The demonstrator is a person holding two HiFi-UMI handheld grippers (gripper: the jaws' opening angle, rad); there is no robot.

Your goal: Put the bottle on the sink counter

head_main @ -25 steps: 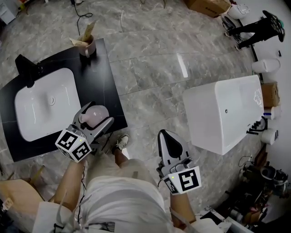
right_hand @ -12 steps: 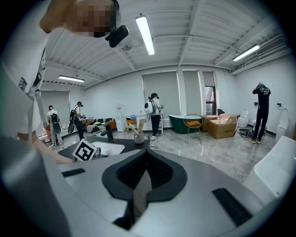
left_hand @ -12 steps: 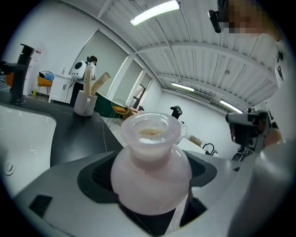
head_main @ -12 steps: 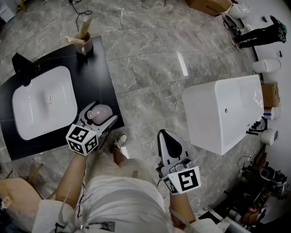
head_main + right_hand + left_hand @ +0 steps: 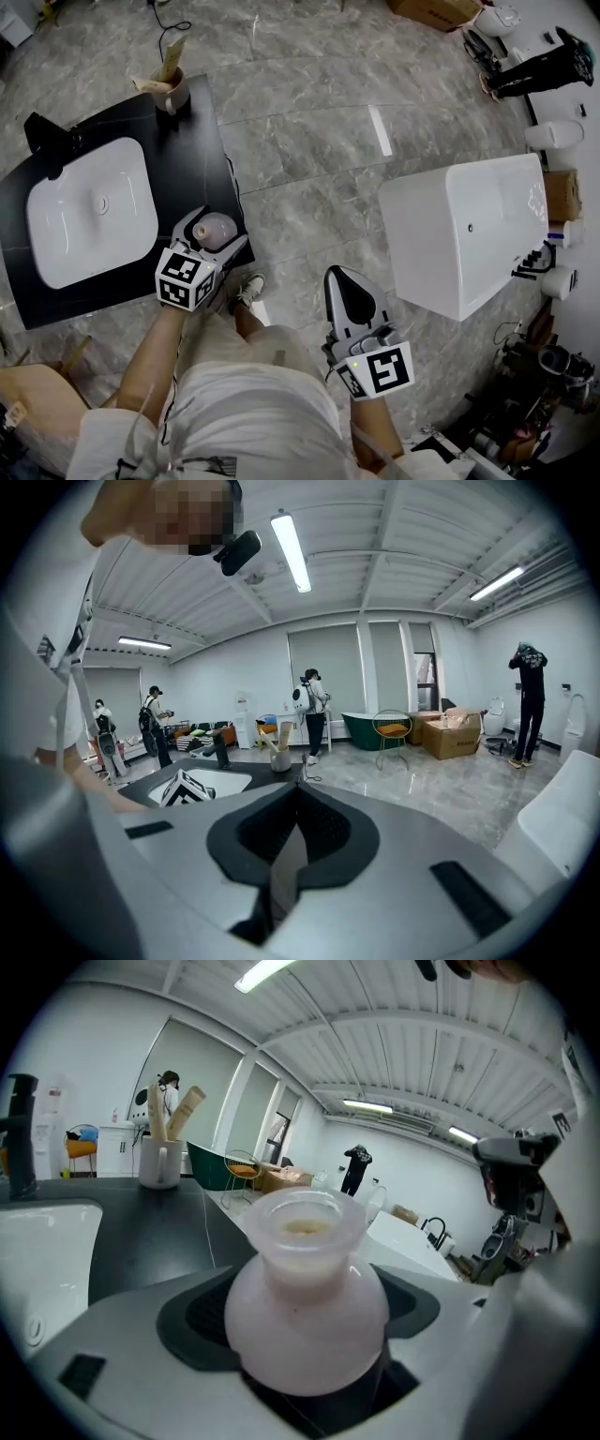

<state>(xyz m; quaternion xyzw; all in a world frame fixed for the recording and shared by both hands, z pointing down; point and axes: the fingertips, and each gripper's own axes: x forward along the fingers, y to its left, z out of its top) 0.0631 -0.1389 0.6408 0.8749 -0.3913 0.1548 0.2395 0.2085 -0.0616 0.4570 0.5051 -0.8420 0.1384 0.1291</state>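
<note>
My left gripper is shut on a pale pink round bottle with a wide open neck. It holds the bottle upright over the black sink counter, near the counter's right front corner; whether the bottle's base touches the top I cannot tell. In the left gripper view the bottle fills the space between the jaws of the left gripper, with the counter beyond. My right gripper hangs over the floor, shut and holding nothing, and the right gripper view shows the same gripper with its jaws together.
A white basin sits in the counter with a black faucet at its far left. A cup of brushes stands at the counter's back corner. A white bathtub is to the right. People stand far off.
My left gripper has sunk and rolled with the bottle, shifting right toward the counter's corner. The right gripper has stayed put.
</note>
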